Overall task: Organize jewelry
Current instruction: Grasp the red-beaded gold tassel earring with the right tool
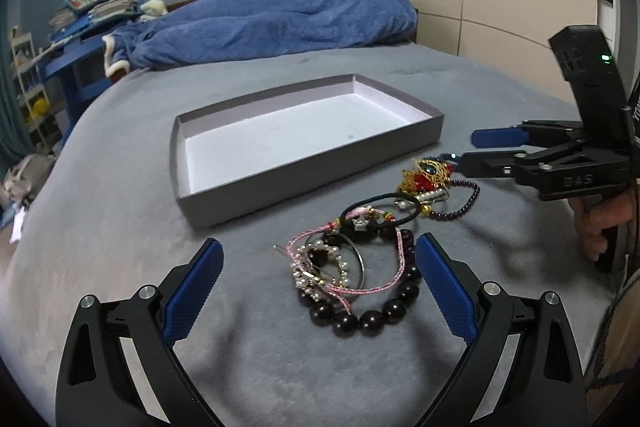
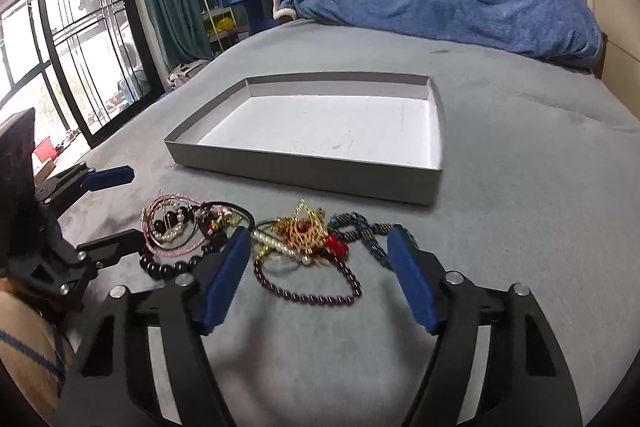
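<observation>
From the left wrist: the left gripper hangs spread wide and empty over a tangle of glossy dark beads, pink cord and pearls on the plush grey bedspread, the shallow grey cardboard tray lying bare just beyond, its long side across the view. From the right wrist: the right gripper, jaws apart and clasping nothing, straddles a gold filigree piece and a thin purple bead string, so this hand is the nearer to them, tray straight ahead
</observation>
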Motion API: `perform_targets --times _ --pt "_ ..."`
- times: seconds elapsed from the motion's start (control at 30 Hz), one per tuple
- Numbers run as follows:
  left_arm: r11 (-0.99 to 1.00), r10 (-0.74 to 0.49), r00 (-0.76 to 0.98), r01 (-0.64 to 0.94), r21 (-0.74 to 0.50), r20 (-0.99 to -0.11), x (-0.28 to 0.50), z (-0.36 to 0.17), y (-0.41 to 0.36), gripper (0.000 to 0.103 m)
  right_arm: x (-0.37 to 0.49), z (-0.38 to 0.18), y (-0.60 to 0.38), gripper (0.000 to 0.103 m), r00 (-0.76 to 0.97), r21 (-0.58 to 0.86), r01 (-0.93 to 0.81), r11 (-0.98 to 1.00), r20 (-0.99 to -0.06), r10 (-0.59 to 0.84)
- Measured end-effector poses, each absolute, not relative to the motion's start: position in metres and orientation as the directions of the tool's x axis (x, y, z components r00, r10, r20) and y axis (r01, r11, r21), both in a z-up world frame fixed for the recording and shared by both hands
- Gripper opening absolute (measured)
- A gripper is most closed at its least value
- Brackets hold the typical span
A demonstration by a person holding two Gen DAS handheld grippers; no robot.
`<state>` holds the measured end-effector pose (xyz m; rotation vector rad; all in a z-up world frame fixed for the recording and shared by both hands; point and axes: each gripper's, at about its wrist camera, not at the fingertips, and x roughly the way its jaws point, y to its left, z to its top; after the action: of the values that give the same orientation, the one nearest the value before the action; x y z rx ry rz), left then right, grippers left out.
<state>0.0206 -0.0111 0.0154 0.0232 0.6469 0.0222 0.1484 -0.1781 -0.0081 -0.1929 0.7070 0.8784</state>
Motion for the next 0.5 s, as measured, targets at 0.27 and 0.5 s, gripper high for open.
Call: perform_targets --times 0.27,0.5 --pt "0.999 0.038 0.798 -0.031 0.021 -0.601 0.020 0.016 -0.009 0.096 0.163 -0.025 -0.153 0.039 0.372 0.117 -0.768 0.629 -0.719 0.587" --pt "0.998 -0.023 0.773 0.056 0.032 -0.635 0.031 0.013 -0.018 0.096 0.159 -0.024 -0.171 0.007 0.375 0.159 -0.757 0.634 -0.690 0.620"
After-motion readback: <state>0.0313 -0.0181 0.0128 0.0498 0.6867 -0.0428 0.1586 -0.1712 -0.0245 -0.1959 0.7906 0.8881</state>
